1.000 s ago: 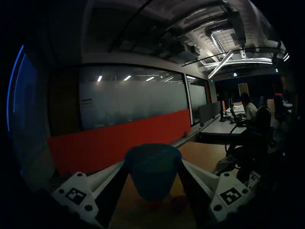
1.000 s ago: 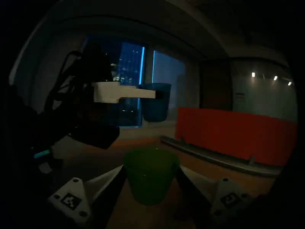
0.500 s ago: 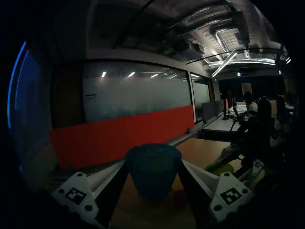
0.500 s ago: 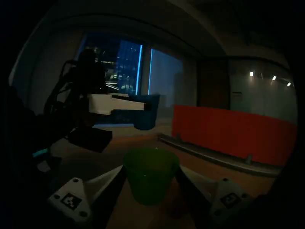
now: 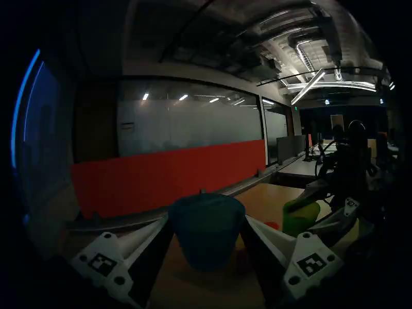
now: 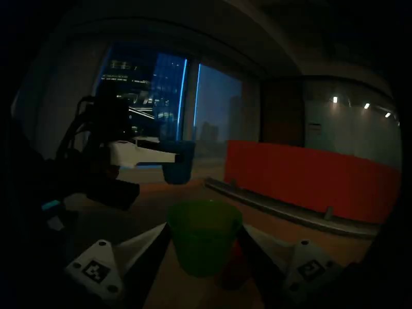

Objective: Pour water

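**Blue cup (image 5: pixel 207 234) and green cup (image 6: pixel 204 244), one per gripper, over a wooden table (image 5: pixel 265 200)**

**Item 1, left gripper (image 5: pixel 207 226).** Both fingers press the sides of the blue cup. The cup stands upright with its rim level. The right gripper view shows it farther off to the left, apparently raised off the table.

**Item 2, right gripper (image 6: pixel 204 232).** It is clamped the same way on the green cup, which is upright in its own view. The left gripper view shows that cup off to the right, well apart from the blue one.

**Item 3, contents.** The room is too dark to tell which cup holds water, or how much.

**Item 4, small red thing (image 5: pixel 271 225).** It lies on the table near the green cup. What it is cannot be made out.

**Step in hand (judged).** The two cups are being brought together and no pour has begun.

**Handling notes.**
- Keep the receiving cup level and steady.
- Bring the pouring cup's lip just over and inside the other rim before tipping.
- Tip slowly by rolling the wrist.
- Both cups taper towards the base, so hold the squeeze firm or a tilted cup may slide from between the fingers.
- Keep both cups over the table and clear of the red thing.
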